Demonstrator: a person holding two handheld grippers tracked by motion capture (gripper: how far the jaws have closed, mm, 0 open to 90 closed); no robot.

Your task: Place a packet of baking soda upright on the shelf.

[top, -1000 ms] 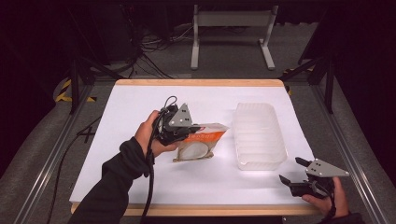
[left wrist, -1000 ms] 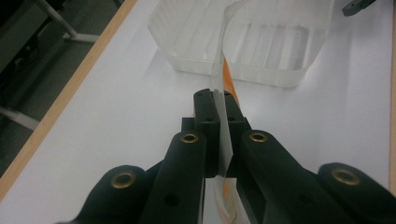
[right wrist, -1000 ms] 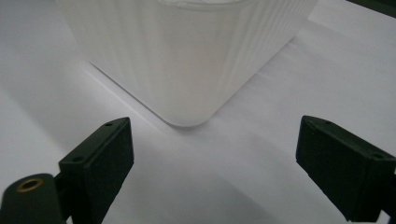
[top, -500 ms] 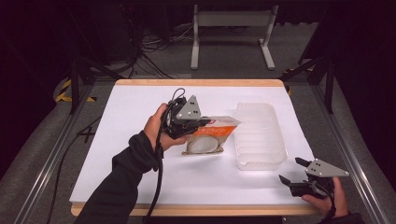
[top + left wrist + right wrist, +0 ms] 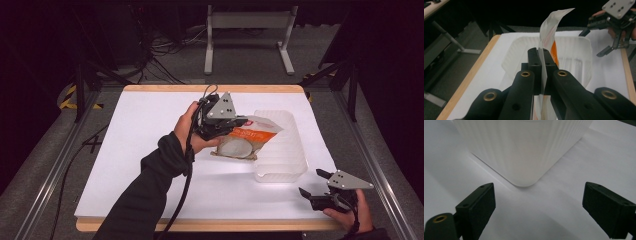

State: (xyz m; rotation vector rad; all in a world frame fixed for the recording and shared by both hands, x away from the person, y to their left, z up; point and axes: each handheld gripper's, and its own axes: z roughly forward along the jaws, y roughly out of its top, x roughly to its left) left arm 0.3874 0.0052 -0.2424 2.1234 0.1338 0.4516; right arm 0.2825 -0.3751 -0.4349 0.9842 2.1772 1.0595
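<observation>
Since the earlier frames the left gripper (image 5: pixel 227 131) has carried the orange-and-white pouch (image 5: pixel 250 140) farther right and a little away from the person, so the pouch's far end now overlaps the near-left rim of the clear plastic tray (image 5: pixel 285 150); the right gripper (image 5: pixel 312 186) has stayed where it was at the table's near right corner. From the left gripper view the two black jaws are pressed together on the pouch's flat sealed edge (image 5: pixel 543 72), which stands upright between them and curls over at the top, with the tray (image 5: pixel 574 62) lying straight ahead beyond it and the other gripper (image 5: pixel 596 41) off to the upper right. Seen from above, the pouch hangs tilted, its lower corner close to or touching the white table cover (image 5: pixel 145 150), just beside the tray. From the right gripper view the jaws stand wide apart with nothing between them, pointing at the tray's rounded near corner (image 5: pixel 524 170), near but apart from it
</observation>
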